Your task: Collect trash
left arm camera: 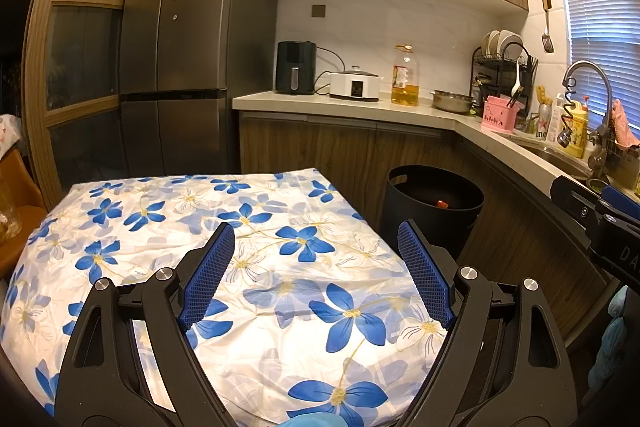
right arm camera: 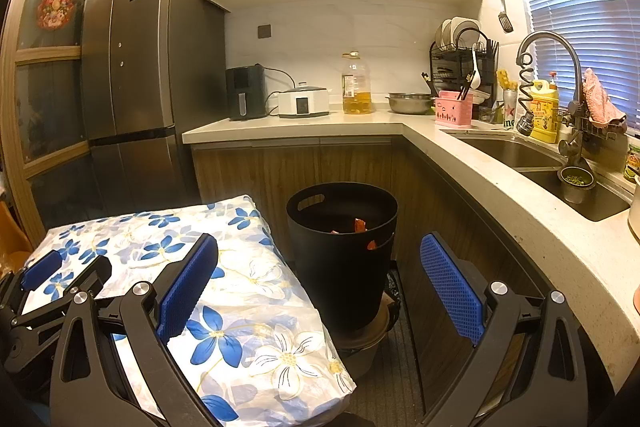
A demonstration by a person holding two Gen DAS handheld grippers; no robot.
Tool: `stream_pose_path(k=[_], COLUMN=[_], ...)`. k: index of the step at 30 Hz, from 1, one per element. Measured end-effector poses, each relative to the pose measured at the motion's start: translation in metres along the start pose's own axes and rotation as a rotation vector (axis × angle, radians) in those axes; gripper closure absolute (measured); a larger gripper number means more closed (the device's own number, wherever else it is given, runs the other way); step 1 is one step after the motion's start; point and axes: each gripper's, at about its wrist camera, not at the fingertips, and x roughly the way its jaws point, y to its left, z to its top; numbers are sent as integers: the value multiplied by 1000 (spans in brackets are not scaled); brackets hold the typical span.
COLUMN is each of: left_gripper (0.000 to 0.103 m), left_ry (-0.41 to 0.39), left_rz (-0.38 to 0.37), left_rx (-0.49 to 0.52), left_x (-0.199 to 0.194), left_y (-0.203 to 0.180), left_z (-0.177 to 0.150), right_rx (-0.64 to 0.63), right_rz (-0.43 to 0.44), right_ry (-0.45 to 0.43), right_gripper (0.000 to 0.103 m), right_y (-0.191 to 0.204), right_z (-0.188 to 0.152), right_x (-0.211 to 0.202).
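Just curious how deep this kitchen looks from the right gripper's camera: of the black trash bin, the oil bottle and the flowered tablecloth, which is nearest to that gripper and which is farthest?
From the right gripper, both fingers open:
1. Flowered tablecloth, lower left, under the left finger.
2. Black trash bin, on the floor ahead, centre.
3. Oil bottle, on the back counter, farthest.

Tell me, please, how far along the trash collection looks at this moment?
Looks nearly finished. Done: orange-red scraps already lie inside the black bin. In hand: nothing; the left gripper and right gripper both have open, empty jaws. Left: no loose trash shows on the floral tablecloth, though part of it is hidden behind the grippers.
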Motion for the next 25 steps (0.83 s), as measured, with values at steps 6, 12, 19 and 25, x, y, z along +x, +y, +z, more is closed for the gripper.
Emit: stream_pose_path(k=[6,12,19,25], left_gripper=[17,12,6,6], left_ry=[0,-2,-17,-15], left_rz=[3,7,12,-1], left_rx=[1,1,10,-10], left_x=[0,-1,-4,-7], left_y=[1,3,4,3], left_z=[0,1,3,4], right_rx=[3,5,12,18], right_rz=[1,2,0,-4], right_ry=[1,1,-4,-8], right_gripper=[6,6,6,6], right_y=[-1,-1,2,4], right_z=[-1,-1,-1,-1], right_x=[-1,-1,-4,-5])
